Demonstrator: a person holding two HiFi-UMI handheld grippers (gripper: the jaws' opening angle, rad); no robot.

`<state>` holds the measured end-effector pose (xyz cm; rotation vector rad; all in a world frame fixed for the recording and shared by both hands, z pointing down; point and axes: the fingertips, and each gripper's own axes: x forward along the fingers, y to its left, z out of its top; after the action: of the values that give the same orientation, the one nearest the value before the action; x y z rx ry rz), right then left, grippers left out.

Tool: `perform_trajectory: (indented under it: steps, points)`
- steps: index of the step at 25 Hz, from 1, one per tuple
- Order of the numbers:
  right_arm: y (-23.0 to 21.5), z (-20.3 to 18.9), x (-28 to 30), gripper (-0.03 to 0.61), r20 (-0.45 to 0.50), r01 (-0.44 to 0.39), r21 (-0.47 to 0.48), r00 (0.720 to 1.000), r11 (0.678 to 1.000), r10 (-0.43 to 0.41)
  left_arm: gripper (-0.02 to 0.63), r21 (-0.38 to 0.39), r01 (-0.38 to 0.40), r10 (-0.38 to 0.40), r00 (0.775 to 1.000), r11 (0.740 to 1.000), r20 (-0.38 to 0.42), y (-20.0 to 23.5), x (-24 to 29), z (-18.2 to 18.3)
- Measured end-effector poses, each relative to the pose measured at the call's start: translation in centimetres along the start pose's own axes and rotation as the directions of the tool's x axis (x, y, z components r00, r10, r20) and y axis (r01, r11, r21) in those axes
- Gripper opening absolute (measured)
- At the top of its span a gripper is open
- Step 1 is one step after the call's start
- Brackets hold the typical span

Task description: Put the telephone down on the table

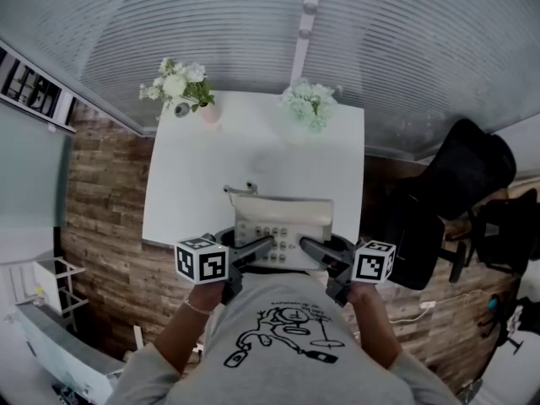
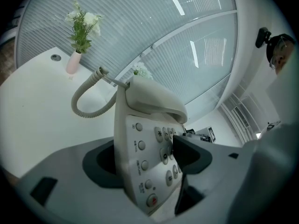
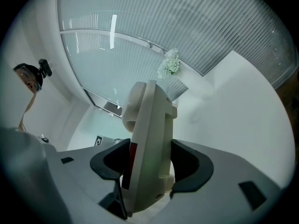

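Observation:
A beige desk telephone point(image 1: 283, 222), handset on its cradle and coiled cord point(image 2: 86, 101) trailing behind, is held between both grippers at the near edge of the white table point(image 1: 198, 184). My left gripper point(image 1: 267, 245) is shut on its left side. In the left gripper view the telephone point(image 2: 140, 139) stands between the jaws of the left gripper point(image 2: 145, 160), with one pad point(image 2: 189, 153) on the keypad. My right gripper point(image 1: 305, 245) is shut on the right side. There the telephone point(image 3: 149, 134) fills the jaws of the right gripper point(image 3: 149, 167). Whether its underside touches the table cannot be told.
A pink vase of white flowers point(image 1: 181, 87) stands at the table's far left corner, and a pale green bouquet point(image 1: 310, 104) at the far right. A black chair point(image 1: 456, 184) stands right of the table. A frosted, ribbed glass wall runs behind the table.

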<state>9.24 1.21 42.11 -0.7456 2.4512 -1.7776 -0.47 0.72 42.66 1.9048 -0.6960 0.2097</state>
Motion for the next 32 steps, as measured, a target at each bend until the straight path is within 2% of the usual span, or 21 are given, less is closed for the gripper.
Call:
perform_trajectory:
  steps: [12,20,32]
  points:
    - [-0.7,0.1,2.2,0.281,0.029,0.043,0.012,0.999,0.999,-0.043,0.319,-0.004,0.028,-0.028,0.997,1.000,-0.068,2.4,-0.2,0.9]
    - [-1.8,0.4,3.1,0.281,0.022,0.055,0.003,0.998,0.998,-0.055,0.319,-0.015,0.036,-0.038,0.996,0.999,-0.080,3.9,0.4,1.2]
    - [-5.3,-0.3,4.5,0.281,-0.011,0.073,0.028,0.997,0.997,-0.073,0.321,-0.029,0.011,-0.014,0.993,1.000,-0.120,7.0,2.2,0.2]
